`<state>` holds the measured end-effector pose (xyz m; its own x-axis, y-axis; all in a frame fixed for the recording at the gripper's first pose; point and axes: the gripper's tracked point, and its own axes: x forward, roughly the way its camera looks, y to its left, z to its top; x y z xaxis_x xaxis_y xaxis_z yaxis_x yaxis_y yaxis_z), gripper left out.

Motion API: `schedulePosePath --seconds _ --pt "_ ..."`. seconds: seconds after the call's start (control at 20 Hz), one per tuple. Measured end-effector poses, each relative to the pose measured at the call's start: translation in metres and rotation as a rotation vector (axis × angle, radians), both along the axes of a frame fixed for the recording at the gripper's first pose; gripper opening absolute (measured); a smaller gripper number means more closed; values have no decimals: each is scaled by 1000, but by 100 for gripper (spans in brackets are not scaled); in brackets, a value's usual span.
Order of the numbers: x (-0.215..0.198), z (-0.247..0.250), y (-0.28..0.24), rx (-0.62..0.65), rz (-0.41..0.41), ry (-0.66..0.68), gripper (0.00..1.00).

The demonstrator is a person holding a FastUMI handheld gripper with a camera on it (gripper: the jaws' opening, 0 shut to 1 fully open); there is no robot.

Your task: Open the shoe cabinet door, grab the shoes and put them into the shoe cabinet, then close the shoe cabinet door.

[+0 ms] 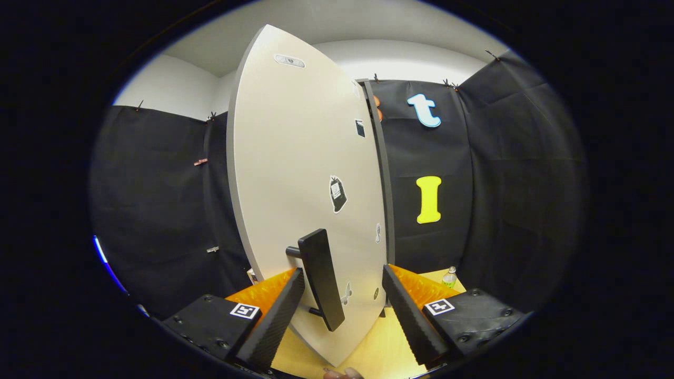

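The white shoe cabinet door [295, 173] stands close in front of me, seen at a slant, with a dark edge strip [386, 184] along its right side. Its black bar handle [321, 279] sticks out on two short posts. My gripper [342, 310] is open. The handle sits between the fingers, right beside the left finger [279, 316] and well apart from the right finger [408, 316]. Whether the left finger touches the handle I cannot tell. Small stickers dot the door face.
A yellow wooden surface [389, 347] lies under the door's lower corner. A small water bottle [449, 277] stands beyond the right finger against the black cloth wall. A person's fingertips [342, 373] show just below the door's bottom corner.
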<state>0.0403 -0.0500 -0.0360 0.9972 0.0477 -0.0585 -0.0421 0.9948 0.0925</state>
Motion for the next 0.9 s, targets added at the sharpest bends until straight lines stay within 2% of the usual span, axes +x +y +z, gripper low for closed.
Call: schedulePosePath --seconds 0.15,0.5,0.9 --pt "9 -4 37 0 -20 -3 98" --pt "39 -6 109 -42 -10 -3 98" --pt "52 -7 148 -70 -7 -9 98"
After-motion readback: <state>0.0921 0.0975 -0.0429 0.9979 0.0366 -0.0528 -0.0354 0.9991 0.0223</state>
